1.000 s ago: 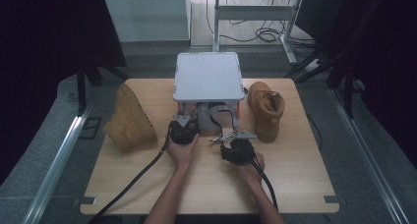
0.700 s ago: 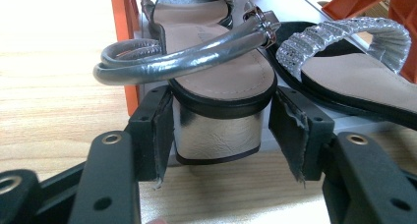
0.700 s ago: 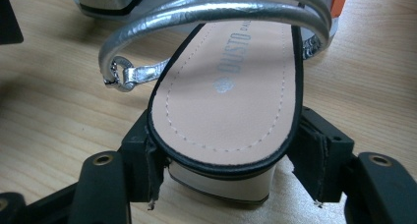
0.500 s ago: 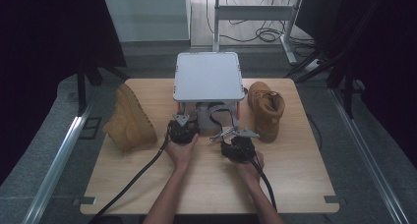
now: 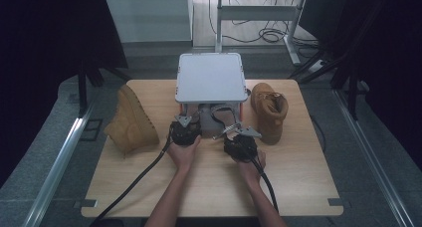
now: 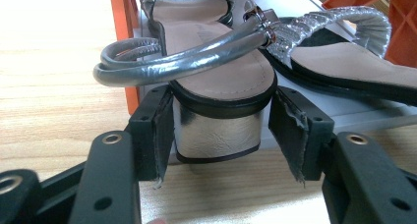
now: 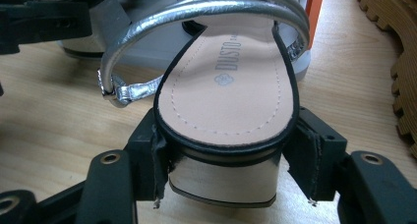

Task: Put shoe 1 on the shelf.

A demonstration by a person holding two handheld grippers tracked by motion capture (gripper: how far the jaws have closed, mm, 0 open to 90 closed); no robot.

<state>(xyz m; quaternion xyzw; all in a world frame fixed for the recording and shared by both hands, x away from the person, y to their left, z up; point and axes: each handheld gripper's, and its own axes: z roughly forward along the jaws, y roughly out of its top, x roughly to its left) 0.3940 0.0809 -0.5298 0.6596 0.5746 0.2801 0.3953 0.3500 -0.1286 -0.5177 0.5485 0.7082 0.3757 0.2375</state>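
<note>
I hold my left gripper [image 6: 221, 135] and right gripper [image 7: 228, 167], jaws half open, around the stiff block heels of two silver strappy sandals [image 6: 216, 86] [image 7: 231, 101] under the grey shelf [image 5: 210, 77], the right jaws just closing, and the smooth metallic heel sides seem slippery.

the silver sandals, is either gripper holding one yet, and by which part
Each gripper straddles a sandal's block heel; the left gripper shows a gap, so no hold; the right gripper cannot be told.

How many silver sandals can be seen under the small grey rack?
2. One silver sandal has its heel between the left gripper's jaws; the other sandal has its heel between the right gripper's jaws. The rack may hide more.
</note>
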